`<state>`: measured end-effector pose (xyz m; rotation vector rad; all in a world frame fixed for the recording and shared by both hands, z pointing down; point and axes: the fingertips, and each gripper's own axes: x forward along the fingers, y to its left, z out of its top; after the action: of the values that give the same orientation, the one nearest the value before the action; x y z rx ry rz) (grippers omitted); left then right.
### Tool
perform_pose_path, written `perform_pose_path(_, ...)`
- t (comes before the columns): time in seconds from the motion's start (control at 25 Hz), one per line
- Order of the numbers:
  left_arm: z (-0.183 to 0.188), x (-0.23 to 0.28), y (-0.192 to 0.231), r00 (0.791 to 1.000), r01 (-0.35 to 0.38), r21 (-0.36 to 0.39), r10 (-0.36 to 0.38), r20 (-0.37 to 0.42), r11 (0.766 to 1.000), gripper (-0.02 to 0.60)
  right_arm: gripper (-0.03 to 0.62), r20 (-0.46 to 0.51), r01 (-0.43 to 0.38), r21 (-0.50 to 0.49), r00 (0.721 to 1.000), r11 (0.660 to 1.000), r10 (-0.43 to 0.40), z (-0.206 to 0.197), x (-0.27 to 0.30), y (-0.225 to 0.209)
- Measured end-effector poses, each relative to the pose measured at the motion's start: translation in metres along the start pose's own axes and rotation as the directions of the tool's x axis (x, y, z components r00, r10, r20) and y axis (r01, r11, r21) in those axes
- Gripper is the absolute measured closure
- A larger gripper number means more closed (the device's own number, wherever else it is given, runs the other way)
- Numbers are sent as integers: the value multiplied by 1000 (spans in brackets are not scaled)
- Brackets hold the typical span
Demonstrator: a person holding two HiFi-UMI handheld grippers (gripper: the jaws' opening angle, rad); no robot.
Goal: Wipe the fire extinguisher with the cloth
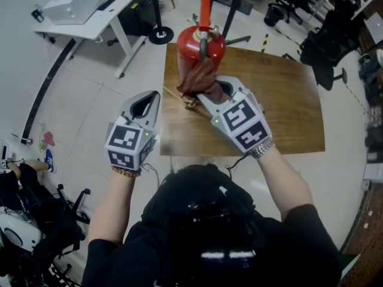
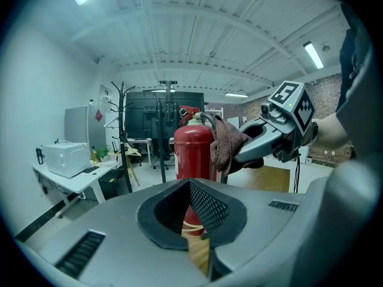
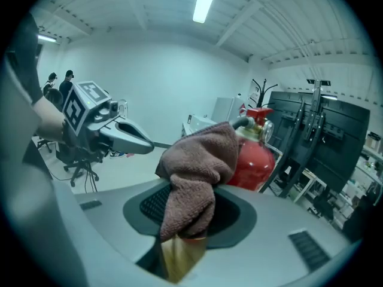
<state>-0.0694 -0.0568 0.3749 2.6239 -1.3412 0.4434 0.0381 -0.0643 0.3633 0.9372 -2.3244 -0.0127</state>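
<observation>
A red fire extinguisher [image 1: 200,48] stands upright at the far left corner of a wooden table [image 1: 281,100]. My right gripper [image 1: 203,91] is shut on a brown cloth [image 1: 199,79] and holds it against the extinguisher's near side. In the right gripper view the cloth [image 3: 194,172] bunches between the jaws, with the red cylinder [image 3: 254,160] just behind it. My left gripper [image 1: 148,103] hovers to the left of the table, shut and empty, apart from the extinguisher [image 2: 192,151]. In the left gripper view the right gripper [image 2: 263,145] presses the cloth [image 2: 226,145] to the cylinder.
A white desk [image 1: 90,11] with a printer stands at the far left. A black stand base [image 1: 160,36] sits behind the table. Office chairs [image 1: 323,46] crowd the right side. Dark equipment [image 1: 24,220] lies on the floor at the lower left.
</observation>
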Motion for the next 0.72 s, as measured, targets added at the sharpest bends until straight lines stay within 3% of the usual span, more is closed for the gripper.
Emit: perform_pose_path(0.72, -19, -10, 7, 999, -13, -12, 13, -50, 1000, 581, 437, -142, 21, 86, 990, 996, -8, -95, 64, 31)
